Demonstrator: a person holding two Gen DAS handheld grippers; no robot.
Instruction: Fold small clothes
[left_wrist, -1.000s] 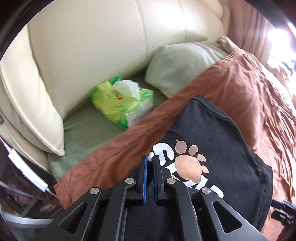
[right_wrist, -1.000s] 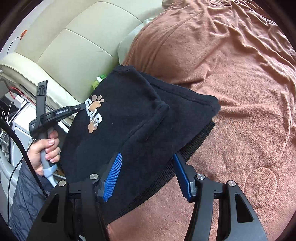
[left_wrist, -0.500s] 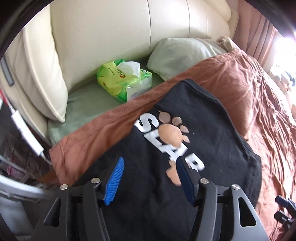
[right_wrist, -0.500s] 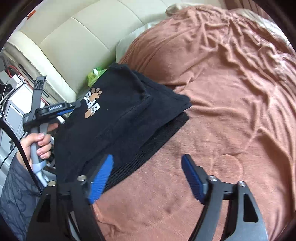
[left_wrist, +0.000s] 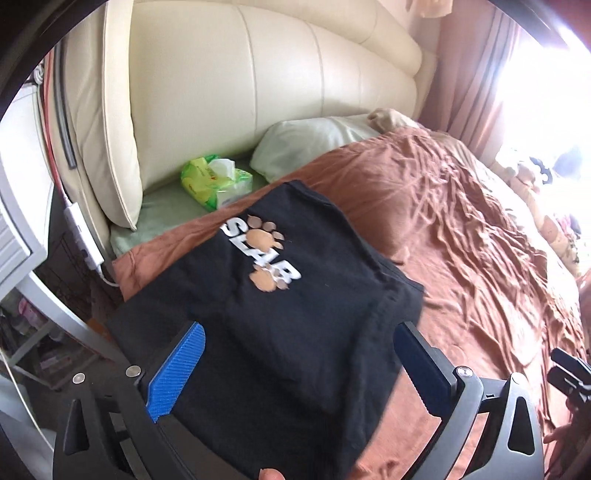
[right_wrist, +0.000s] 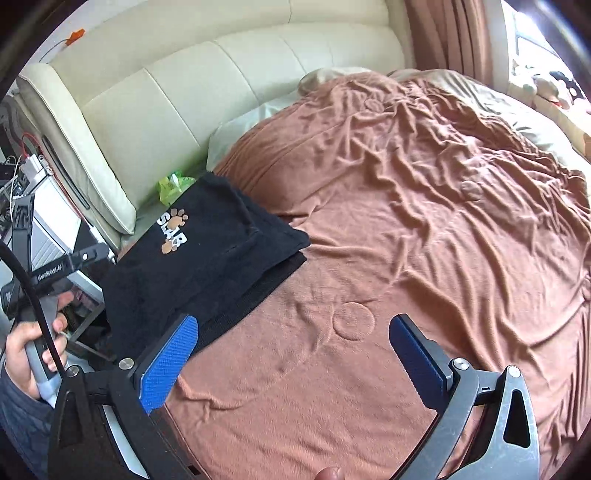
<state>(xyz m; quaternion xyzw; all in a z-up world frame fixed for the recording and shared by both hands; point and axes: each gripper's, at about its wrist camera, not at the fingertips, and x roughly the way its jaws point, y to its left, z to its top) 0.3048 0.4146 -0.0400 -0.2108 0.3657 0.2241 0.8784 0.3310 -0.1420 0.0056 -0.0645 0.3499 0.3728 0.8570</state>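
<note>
I had let go: my left gripper (left_wrist: 295, 369) and right gripper (right_wrist: 291, 354) were both wide apart, pulled back; the shirt (right_wrist: 207, 258) lay folded at ten o'clock, so this fold looked done

Our right gripper (right_wrist: 293, 356) hangs with fingers wide apart above the rumpled brown blanket (right_wrist: 424, 206), while the folded black printed garment (right_wrist: 195, 266) lies at the bed's left edge.

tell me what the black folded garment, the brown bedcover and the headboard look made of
Black garment: soft matte knit, likely cotton; printed logo.
Brown bedcover: fleece or velour, judging by its soft sheen and embossed circles.
Headboard: glossy cream leather or faux leather, stitched panels.
</note>
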